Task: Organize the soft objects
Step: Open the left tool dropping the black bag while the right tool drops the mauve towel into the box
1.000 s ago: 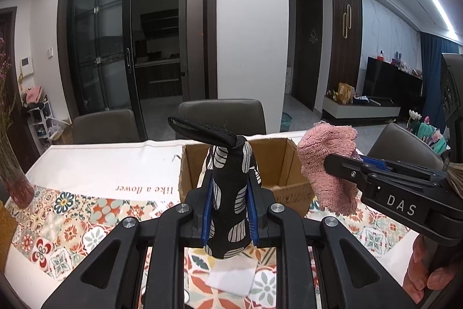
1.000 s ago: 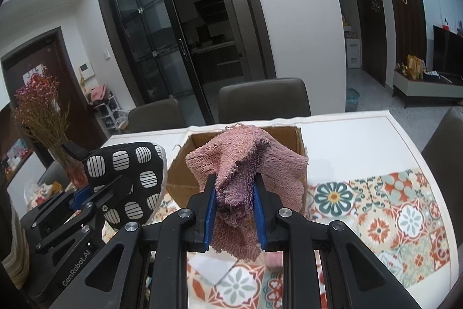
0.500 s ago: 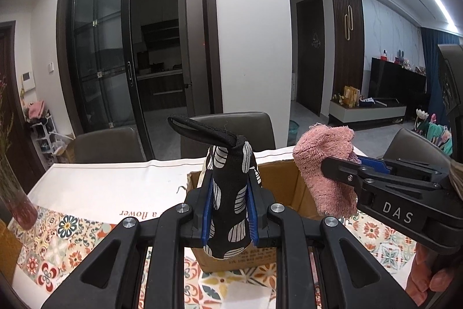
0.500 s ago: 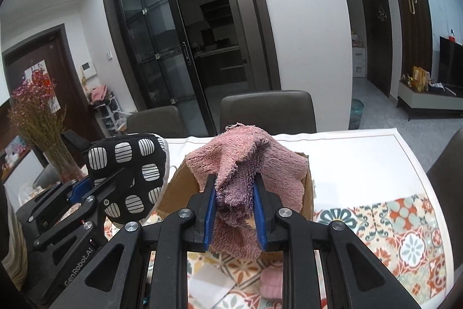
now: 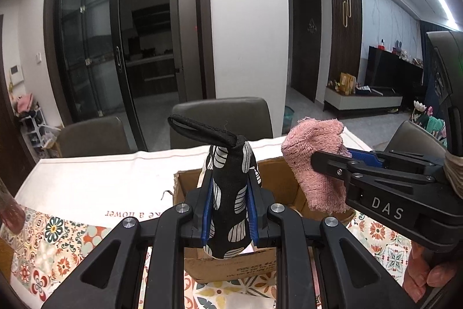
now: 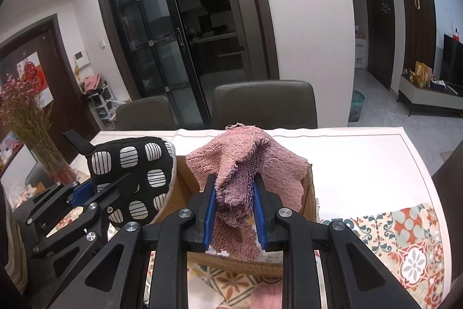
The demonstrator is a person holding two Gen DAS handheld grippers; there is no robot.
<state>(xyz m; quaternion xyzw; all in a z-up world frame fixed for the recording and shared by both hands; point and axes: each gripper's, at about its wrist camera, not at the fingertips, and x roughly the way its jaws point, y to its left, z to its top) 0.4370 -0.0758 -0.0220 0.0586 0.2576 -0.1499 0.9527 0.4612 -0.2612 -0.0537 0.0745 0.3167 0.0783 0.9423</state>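
Note:
My left gripper (image 5: pixel 228 210) is shut on a black oven mitt with white striped patches (image 5: pixel 228 193), held upright over the near edge of an open cardboard box (image 5: pixel 231 265). The mitt also shows in the right wrist view (image 6: pixel 136 173). My right gripper (image 6: pixel 234 210) is shut on a pink terry cloth (image 6: pixel 246 167), held above the same box (image 6: pixel 308 193). In the left wrist view the cloth (image 5: pixel 315 164) hangs over the box's right side from the right gripper (image 5: pixel 332 164).
The box stands on a table with a white and patterned tile cloth (image 6: pixel 361 164). Dark chairs (image 6: pixel 264 103) line the far side. A vase of dried pink flowers (image 6: pixel 26 118) stands at the left. Something pink (image 6: pixel 266 294) lies on the table before the box.
Both grippers have moved forward toward the box with their loads; the box now sits closer and lower in both views. Both grips are unchanged.

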